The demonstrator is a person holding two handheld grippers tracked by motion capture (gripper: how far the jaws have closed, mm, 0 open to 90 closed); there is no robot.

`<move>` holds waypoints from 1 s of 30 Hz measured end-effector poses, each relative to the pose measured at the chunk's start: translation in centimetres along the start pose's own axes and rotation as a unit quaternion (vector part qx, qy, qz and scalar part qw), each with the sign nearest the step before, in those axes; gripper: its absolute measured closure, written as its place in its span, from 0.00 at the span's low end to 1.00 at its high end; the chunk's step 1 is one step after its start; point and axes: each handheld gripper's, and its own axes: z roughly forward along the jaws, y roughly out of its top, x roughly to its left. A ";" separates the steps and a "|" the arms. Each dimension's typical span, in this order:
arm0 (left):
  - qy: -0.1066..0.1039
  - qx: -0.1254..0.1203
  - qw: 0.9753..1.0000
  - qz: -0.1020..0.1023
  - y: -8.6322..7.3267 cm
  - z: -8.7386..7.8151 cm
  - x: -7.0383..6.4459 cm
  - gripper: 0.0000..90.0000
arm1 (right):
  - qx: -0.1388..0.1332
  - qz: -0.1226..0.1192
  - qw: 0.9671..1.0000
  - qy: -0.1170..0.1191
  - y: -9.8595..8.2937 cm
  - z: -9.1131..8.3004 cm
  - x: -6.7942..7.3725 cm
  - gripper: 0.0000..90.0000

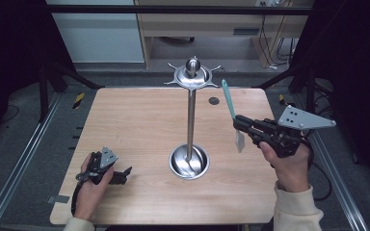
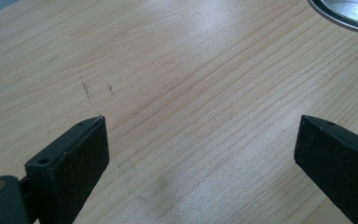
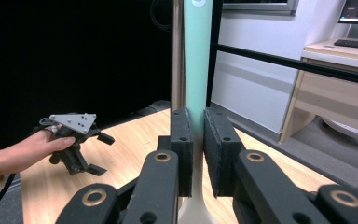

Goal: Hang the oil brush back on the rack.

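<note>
Right gripper [image 3: 198,144] clamps teal spatula [image 3: 197,56] seemingly mid-handle, upright.

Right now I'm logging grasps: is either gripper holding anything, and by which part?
The right gripper clamps the teal-handled spatula on its handle, just above the pale blade. The left gripper is open over the table, holding nothing.

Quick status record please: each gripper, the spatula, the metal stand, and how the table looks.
right gripper: shut on the teal-handled spatula with a pale blade, held above the table, handle up
left gripper: open, low over the bare wood, holding nothing
steel utensil stand with hooked top and round base: upright, mid-table, hooks bare
spatula to stand: apart, spatula at the right of the pole
light wooden table: small dark disc near the far edge
</note>
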 end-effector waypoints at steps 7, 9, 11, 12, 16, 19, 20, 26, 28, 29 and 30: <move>-0.001 0.000 1.000 0.000 0.0 0.0 0.0 0.03 | 0.007 -0.001 1.000 0.004 -0.1 0.3 0.1 0.92; -0.001 0.001 1.000 0.000 0.0 0.0 0.0 0.03 | 0.009 0.000 1.000 0.005 -0.1 0.3 0.1 0.92; -0.001 0.000 1.000 0.000 0.0 0.0 0.0 0.03 | 0.006 0.001 1.000 0.008 -0.1 0.3 0.1 0.92; -0.001 0.001 1.000 0.001 0.0 0.0 0.0 0.03 | 0.006 0.001 1.000 0.008 -0.1 0.3 0.1 0.92; 0.000 0.001 1.000 0.001 0.0 0.0 0.0 0.03 | 0.003 0.003 1.000 0.011 -0.1 0.1 0.0 0.92; -0.001 0.001 1.000 0.002 0.0 0.0 0.0 0.03 | -0.001 0.004 1.000 0.014 -0.1 0.0 -0.1 0.92; -0.001 0.002 1.000 0.002 0.0 0.0 0.0 0.03 | -0.001 0.003 1.000 0.016 -0.2 0.1 -0.2 0.92; -0.001 0.002 1.000 0.002 0.0 0.0 0.0 0.03 | 0.005 0.001 1.000 0.019 -0.3 0.3 0.0 0.92; -0.001 0.002 1.000 0.002 0.0 0.0 0.0 0.03 | 0.009 -0.001 1.000 0.017 -0.2 0.4 0.0 0.92; -0.001 0.002 1.000 0.002 0.0 0.0 0.0 0.03 | 0.010 0.000 1.000 0.016 -0.2 0.5 0.1 0.92; -0.001 0.001 1.000 0.002 0.0 0.0 0.0 0.03 | 0.012 0.000 1.000 0.016 -0.2 0.5 0.1 0.92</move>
